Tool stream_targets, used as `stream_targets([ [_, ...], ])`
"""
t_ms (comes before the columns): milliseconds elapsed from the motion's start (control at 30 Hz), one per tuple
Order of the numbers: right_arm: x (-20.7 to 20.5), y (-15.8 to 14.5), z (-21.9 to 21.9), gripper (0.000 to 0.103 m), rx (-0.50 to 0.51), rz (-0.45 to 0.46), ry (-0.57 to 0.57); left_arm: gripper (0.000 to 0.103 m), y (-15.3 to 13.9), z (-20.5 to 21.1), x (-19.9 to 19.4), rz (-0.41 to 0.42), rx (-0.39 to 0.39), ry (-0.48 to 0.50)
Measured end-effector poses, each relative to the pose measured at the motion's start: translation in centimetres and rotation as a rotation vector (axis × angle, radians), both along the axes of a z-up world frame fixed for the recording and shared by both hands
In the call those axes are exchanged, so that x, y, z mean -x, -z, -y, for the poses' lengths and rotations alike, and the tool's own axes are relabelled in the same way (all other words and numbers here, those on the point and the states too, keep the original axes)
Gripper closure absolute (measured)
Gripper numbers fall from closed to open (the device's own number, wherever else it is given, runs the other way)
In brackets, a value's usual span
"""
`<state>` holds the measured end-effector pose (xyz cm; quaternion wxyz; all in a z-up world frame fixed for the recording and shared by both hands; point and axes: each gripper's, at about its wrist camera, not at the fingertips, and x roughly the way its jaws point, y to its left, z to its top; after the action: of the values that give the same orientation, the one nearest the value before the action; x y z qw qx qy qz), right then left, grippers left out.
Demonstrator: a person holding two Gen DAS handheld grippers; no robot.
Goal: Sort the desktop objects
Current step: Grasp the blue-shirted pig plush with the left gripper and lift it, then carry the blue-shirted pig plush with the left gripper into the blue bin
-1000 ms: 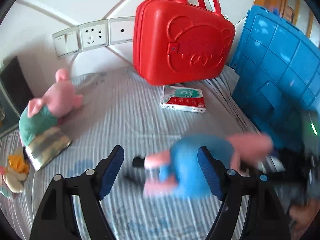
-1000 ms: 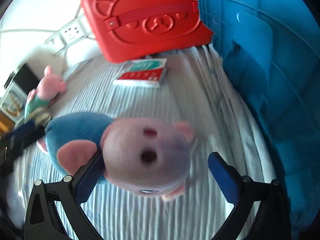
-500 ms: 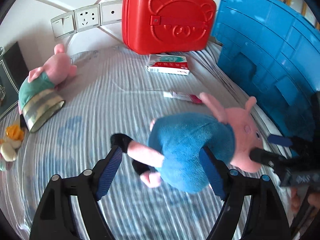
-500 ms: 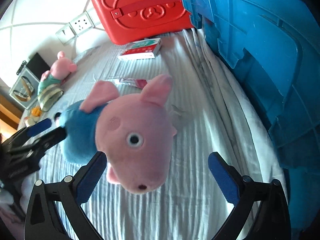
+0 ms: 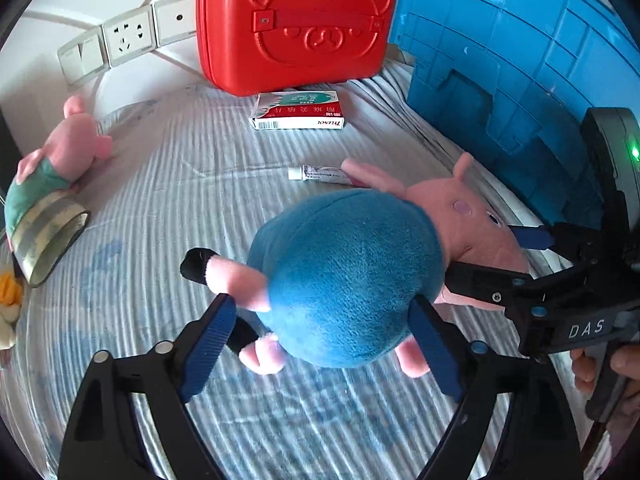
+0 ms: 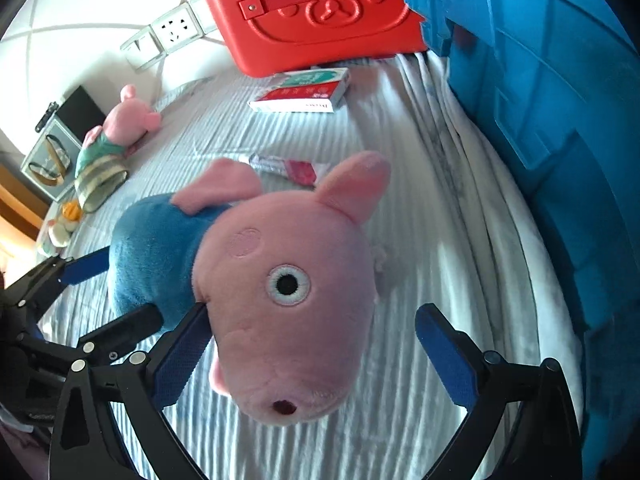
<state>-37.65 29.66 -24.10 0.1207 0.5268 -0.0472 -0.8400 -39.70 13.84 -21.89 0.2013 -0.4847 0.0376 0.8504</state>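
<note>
A plush pig with a blue body and pink head lies on the striped cloth, head towards the blue crate. My left gripper straddles its body; the jaws are opening, the right pad just at the blue fabric, the left pad beside a pink leg. My right gripper stands open around the pig's head: its left pad rests by the cheek, its right pad is well clear. In the left wrist view the right gripper's fingers reach in at the snout.
A red bear case stands at the back against the wall, a medicine box before it and a small tube behind the pig. At the left lie a second plush pig, a tape roll and a small toy.
The blurred, moving pig has come to rest on the cloth. The left jaws have spread wider around its body. Both grippers have dropped closer to it.
</note>
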Motion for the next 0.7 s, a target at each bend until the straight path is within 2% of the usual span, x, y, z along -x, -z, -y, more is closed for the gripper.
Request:
stream_targets([
  [67, 0.0, -0.1, 0.3, 0.012, -0.003, -0.004, -0.019, 0.012, 0.3, -0.3, 0.1, 0.014, 0.002, 0.023],
  [200, 0.0, 0.3, 0.6, 0.016, 0.010, 0.016, -0.038, 0.012, 0.9, -1.3, 0.0, -0.008, 0.039, 0.037],
  [233, -0.1, 0.3, 0.8, 0.021, 0.014, 0.019, -0.046, 0.012, 1.0, -1.6, -0.1, -0.009, 0.046, 0.041],
  [267, -0.2, 0.3, 1.1, 0.029, 0.012, 0.019, -0.054, 0.017, 1.0, -1.8, -0.2, -0.025, 0.060, 0.044],
  [367, -0.6, -0.2, 1.5, 0.035, -0.019, 0.007, -0.069, 0.031, 0.6, -2.1, -0.9, -0.050, 0.074, 0.062],
  [467, -1.3, -1.1, 1.4, 0.036, -0.007, -0.012, -0.075, 0.037, -0.5, -1.7, -1.7, -0.065, 0.064, 0.061],
  [700, -4.0, -5.6, 2.2, 0.038, 0.009, -0.114, -0.117, 0.037, -4.7, -1.4, -4.9, -0.166, 0.074, 0.026],
])
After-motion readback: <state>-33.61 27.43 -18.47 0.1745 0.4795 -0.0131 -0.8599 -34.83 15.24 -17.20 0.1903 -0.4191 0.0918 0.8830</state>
